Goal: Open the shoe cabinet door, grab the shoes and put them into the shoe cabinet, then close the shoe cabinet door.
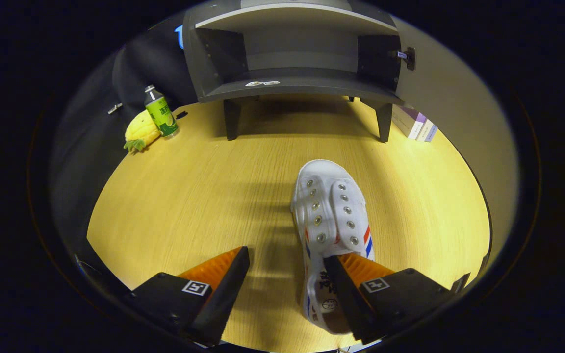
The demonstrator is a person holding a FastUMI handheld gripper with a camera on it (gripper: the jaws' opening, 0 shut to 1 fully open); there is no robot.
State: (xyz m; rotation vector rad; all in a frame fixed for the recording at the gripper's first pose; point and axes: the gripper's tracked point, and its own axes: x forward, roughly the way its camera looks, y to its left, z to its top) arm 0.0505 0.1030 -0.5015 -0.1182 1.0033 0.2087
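One step looks done: the cabinet [295, 54] stands open. We hold the gripper [287, 267] with fingers spread, gripping nothing, the right finger over the shoe [332, 211], which lies on the table [189, 196]; grabbing, stowing and closing remain.

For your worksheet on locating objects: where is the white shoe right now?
In the gripper view, the white shoe lies on the wooden table before the open cabinet, its heel by the open gripper's right finger.

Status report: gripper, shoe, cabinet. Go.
Gripper open, over the table, not gripping. Shoe flat, heel by the right finger, toe toward cabinet. Cabinet door open, path clear.
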